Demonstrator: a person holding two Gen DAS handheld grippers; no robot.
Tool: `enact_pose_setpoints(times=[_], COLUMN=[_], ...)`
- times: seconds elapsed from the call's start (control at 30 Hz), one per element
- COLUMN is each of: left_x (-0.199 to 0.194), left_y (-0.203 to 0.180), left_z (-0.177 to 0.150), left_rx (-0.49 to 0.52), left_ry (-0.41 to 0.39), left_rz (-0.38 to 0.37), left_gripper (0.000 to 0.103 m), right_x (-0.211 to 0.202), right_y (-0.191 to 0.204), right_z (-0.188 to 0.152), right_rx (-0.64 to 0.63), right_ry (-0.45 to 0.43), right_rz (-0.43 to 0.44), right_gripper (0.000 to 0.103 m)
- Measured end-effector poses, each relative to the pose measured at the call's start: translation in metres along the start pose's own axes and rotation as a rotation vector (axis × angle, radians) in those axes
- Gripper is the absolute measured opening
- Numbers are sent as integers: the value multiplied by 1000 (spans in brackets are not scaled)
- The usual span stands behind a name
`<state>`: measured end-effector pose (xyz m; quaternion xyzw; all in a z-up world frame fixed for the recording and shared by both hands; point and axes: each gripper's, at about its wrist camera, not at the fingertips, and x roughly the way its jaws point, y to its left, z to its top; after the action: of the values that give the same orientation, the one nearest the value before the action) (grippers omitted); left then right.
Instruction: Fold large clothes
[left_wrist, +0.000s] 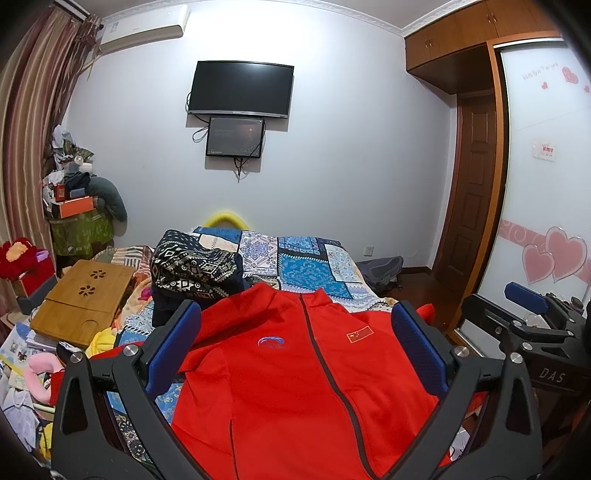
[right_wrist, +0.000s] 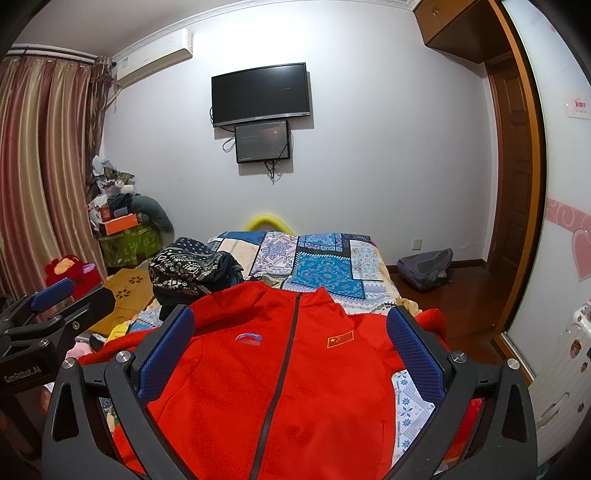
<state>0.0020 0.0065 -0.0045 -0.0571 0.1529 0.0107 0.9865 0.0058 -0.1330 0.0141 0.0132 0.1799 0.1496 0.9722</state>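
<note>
Your left gripper (left_wrist: 295, 347) hangs with its blue pads wide apart above the red jacket (left_wrist: 295, 376), holding nothing. Your right gripper (right_wrist: 291, 350) is spread just as wide, also empty. The jacket lies front up, zipped, on the patchwork bedspread (right_wrist: 325, 266), near a patterned dark bundle (right_wrist: 188, 271). Only your left view shows the heart-decorated wardrobe door (left_wrist: 546, 184); your right view shows the grey backpack (right_wrist: 426, 269) more fully.
</note>
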Motion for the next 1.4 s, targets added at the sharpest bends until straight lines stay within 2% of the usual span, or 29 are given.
enact_pose_setpoints(times=[1.4], left_x=[7], left_y=[3], left_z=[-5], left_rx=[-11], left_ry=[13], left_rz=[6], left_gripper=[103], right_x=[9], right_y=[1], right_z=[1], right_rx=[-4], right_ry=[21], right_rz=[5], right_gripper=[103])
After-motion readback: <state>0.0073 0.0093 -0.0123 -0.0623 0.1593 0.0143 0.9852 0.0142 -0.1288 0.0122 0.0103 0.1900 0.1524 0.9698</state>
